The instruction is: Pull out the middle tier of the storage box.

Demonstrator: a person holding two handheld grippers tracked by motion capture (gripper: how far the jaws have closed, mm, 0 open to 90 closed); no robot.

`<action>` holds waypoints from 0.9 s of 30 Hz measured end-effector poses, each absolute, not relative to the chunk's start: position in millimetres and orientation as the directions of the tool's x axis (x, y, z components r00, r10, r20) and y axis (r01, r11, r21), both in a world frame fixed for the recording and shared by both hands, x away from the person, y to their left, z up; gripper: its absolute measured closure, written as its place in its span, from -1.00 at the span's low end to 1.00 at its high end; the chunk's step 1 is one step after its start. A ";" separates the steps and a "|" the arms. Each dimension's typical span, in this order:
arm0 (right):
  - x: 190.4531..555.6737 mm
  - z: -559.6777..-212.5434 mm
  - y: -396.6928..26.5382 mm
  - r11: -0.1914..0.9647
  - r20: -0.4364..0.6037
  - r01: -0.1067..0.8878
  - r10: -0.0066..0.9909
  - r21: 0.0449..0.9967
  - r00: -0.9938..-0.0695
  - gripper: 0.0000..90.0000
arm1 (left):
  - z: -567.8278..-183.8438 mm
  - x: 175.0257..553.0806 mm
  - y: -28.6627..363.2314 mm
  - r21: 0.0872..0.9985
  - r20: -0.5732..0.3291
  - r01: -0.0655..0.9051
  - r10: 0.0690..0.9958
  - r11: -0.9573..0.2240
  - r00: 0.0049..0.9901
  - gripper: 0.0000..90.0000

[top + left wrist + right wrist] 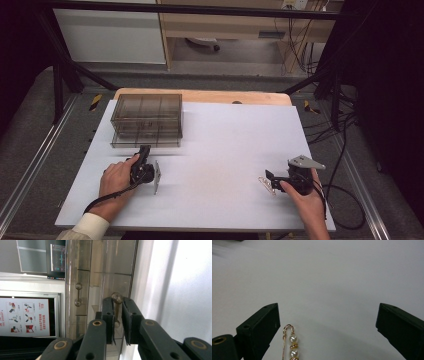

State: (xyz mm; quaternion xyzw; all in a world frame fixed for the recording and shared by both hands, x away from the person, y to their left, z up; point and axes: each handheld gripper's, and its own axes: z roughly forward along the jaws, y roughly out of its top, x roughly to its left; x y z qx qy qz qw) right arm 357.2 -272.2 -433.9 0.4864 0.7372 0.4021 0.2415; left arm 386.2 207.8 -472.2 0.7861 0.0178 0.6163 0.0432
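Observation:
A smoky see-through drawer box [146,120] stands at the far left of the white table [230,135]. My left gripper [145,150] reaches to its front. In the left gripper view the box [110,265] is turned on its side, and my left gripper [117,300] is shut on a slim drawer handle [116,308] with a round knob end. My right gripper [266,176] rests at the right of the table. In the right gripper view my right gripper [327,312] stands open, and a gold pin with pearls [292,342] lies on the table close to one jaw. The pin [268,186] lies just in front of that gripper.
A second drawer handle [78,293] sits on the neighbouring drawer. A wooden edge [200,95] runs behind the white top. Black frame posts and cables [345,150] flank the table, and a cable trails from each gripper.

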 end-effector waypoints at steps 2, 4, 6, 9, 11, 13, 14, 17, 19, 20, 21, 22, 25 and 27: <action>357.3 -434.0 -272.2 0.203 0.035 0.522 0.912 0.828 -0.410 -0.88 | -472.0 386.1 207.6 0.089 0.968 -0.031 0.079 -0.996 0.236 0.80; 357.3 -434.0 -272.1 0.204 0.035 0.523 0.911 0.827 -0.410 -0.88 | -472.5 386.1 207.5 0.093 0.967 -0.028 0.084 -0.995 0.241 0.80; 357.3 -434.0 -272.0 0.204 0.035 0.523 0.911 0.827 -0.410 -0.88 | -472.7 386.0 207.2 0.090 0.967 -0.026 0.081 -0.996 0.243 0.79; 357.3 -434.0 -272.2 0.205 0.034 0.523 0.911 0.827 -0.411 -0.88 | -472.5 386.1 207.2 0.085 0.967 -0.028 0.076 -0.996 0.244 0.79; 357.3 -434.1 -272.2 0.204 0.035 0.523 0.911 0.827 -0.410 -0.88 | -472.6 386.1 207.2 0.086 0.966 -0.028 0.076 -0.996 0.245 0.79; 357.4 -434.1 -272.2 0.206 0.034 0.523 0.911 0.827 -0.411 -0.88 | -472.8 386.1 207.2 0.085 0.966 -0.028 0.075 -0.996 0.247 0.79; 357.4 -434.2 -272.1 0.206 0.033 0.523 0.911 0.827 -0.412 -0.88 | -473.0 386.2 207.2 0.084 0.966 -0.027 0.075 -0.996 0.248 0.79; 357.3 -434.1 -272.0 0.205 0.034 0.523 0.911 0.827 -0.411 -0.88 | -473.3 386.4 207.0 0.084 0.966 -0.025 0.075 -0.996 0.249 0.79; 357.4 -434.2 -272.2 0.206 0.034 0.523 0.911 0.827 -0.411 -0.88 | -472.8 386.8 207.3 0.090 0.968 -0.033 0.080 -0.995 0.237 0.79; 357.4 -434.2 -272.2 0.206 0.034 0.523 0.911 0.827 -0.411 -0.88 | -471.8 387.1 207.4 0.092 0.969 -0.034 0.082 -0.995 0.234 0.79; 357.4 -434.3 -272.2 0.206 0.033 0.523 0.911 0.827 -0.412 -0.88 | -471.5 387.3 207.2 0.097 0.968 -0.029 0.087 -0.995 0.236 0.79; 357.4 -434.4 -272.1 0.207 0.032 0.523 0.911 0.826 -0.412 -0.88 | -472.0 387.4 207.1 0.101 0.966 -0.028 0.091 -0.995 0.241 0.79; 357.7 -434.5 -271.9 0.209 0.031 0.523 0.910 0.826 -0.413 -0.88 | -474.5 388.2 207.3 0.093 0.966 -0.031 0.082 -0.995 0.246 0.79; 357.5 -434.4 -271.9 0.208 0.032 0.523 0.910 0.826 -0.413 -0.88 | -473.8 389.1 207.3 0.099 0.965 -0.032 0.088 -0.995 0.246 0.79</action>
